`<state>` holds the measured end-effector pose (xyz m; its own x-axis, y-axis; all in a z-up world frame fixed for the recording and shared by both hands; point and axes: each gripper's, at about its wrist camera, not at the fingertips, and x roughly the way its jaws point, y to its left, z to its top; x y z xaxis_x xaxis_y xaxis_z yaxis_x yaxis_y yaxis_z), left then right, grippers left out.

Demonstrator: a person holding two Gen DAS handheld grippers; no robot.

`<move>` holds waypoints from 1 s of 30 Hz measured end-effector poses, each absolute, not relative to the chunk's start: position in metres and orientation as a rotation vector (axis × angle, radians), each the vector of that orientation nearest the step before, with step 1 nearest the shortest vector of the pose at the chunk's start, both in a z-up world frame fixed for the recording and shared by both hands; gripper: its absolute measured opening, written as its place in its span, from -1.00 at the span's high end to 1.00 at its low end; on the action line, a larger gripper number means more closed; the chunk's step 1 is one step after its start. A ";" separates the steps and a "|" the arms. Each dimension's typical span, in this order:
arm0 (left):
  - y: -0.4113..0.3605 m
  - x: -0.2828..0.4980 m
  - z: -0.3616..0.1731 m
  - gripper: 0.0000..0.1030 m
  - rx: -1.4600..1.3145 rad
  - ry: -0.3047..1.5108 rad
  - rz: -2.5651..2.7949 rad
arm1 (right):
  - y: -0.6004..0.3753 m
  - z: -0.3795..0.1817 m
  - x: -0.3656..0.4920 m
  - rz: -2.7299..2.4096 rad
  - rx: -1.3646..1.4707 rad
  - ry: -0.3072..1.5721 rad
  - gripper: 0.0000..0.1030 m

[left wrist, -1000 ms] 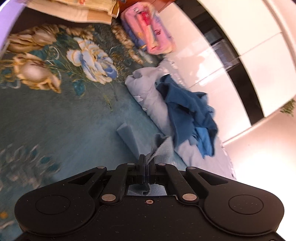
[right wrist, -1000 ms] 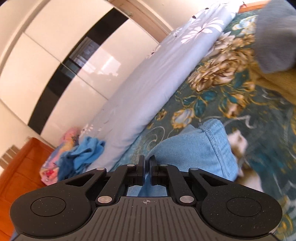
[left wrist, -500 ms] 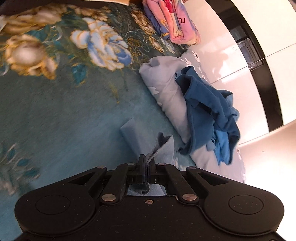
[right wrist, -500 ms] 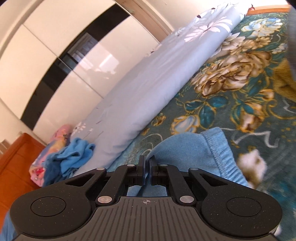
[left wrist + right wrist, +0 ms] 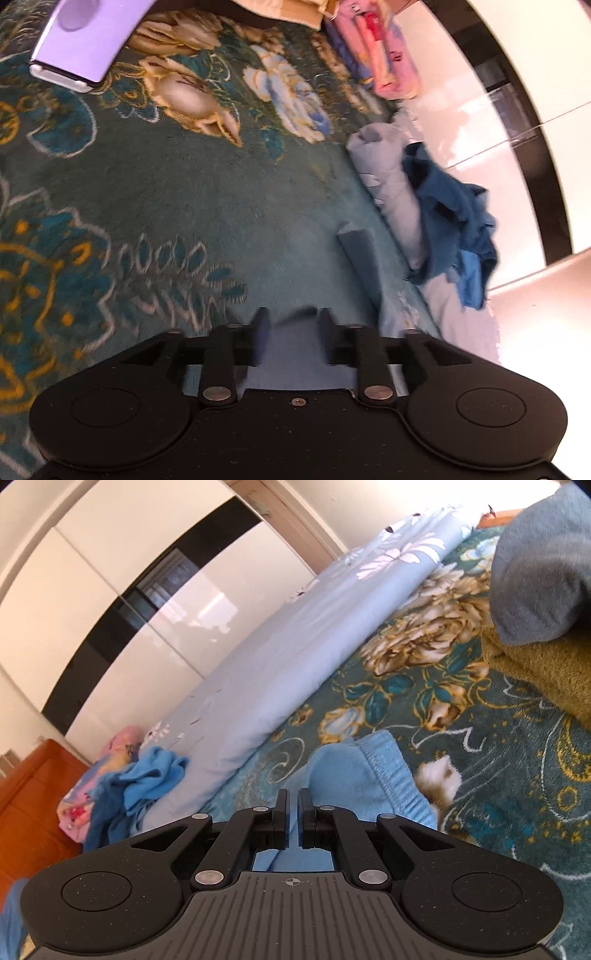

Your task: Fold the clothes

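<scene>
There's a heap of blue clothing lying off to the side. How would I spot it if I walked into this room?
Look for the teal floral blanket covering the bed, then the long pale blue rolled quilt along its edge beside the glossy white wardrobe. The crumpled blue clothes sit on that roll, near a pink patterned bundle. They are loose, rumpled and solid blue, unlike the printed fabrics around them.

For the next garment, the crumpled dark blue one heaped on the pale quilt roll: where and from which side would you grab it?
Probably the loose lighter-blue flap hanging off the near end of the dark blue garment. It dangles clear of the pale quilt roll, so the tongs could close on one layer. Come from the floral blanket side, low; the rest is bunched in thick folds.
</scene>
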<state>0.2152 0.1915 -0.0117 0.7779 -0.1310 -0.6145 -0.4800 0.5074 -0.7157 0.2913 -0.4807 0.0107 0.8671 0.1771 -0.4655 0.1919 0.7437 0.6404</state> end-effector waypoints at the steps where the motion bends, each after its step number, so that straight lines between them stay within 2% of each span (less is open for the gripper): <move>1: 0.187 0.209 -0.013 0.14 -1.039 0.687 0.217 | -0.480 0.011 0.288 -0.005 0.732 0.537 0.94; 5: 0.167 0.196 -0.033 0.14 -1.053 0.774 0.194 | -0.479 0.007 0.274 -0.011 0.730 0.555 0.94; 10: 0.156 0.199 -0.039 0.13 -1.044 0.678 0.225 | -0.481 -0.007 0.266 -0.018 0.771 0.599 0.93; 12: 0.150 0.205 -0.039 0.19 -1.015 0.650 0.244 | -0.481 -0.015 0.266 -0.023 0.802 0.618 0.92; 13: 0.146 0.208 -0.039 0.26 -0.993 0.642 0.259 | -0.482 -0.019 0.267 -0.024 0.821 0.627 0.91; 14: 0.142 0.210 -0.039 0.51 -0.971 0.635 0.277 | -0.482 -0.022 0.268 -0.021 0.835 0.632 0.91; 15: 0.139 0.212 -0.040 0.69 -0.962 0.635 0.296 | -0.480 -0.023 0.270 -0.019 0.843 0.632 0.90; 16: 0.137 0.213 -0.041 1.00 -0.959 0.635 0.314 | -0.479 -0.023 0.272 -0.016 0.851 0.632 0.88; 18: 0.137 0.213 -0.044 1.00 -1.000 0.621 0.319 | -0.474 -0.022 0.277 -0.002 0.854 0.622 0.74; 24: 0.145 0.205 -0.023 1.00 -1.017 0.563 0.249 | -0.453 -0.006 0.298 0.061 0.787 0.624 0.56; 30: 0.147 0.207 0.006 1.00 -1.003 0.515 0.183 | -0.432 -0.009 0.317 0.111 0.818 0.655 0.56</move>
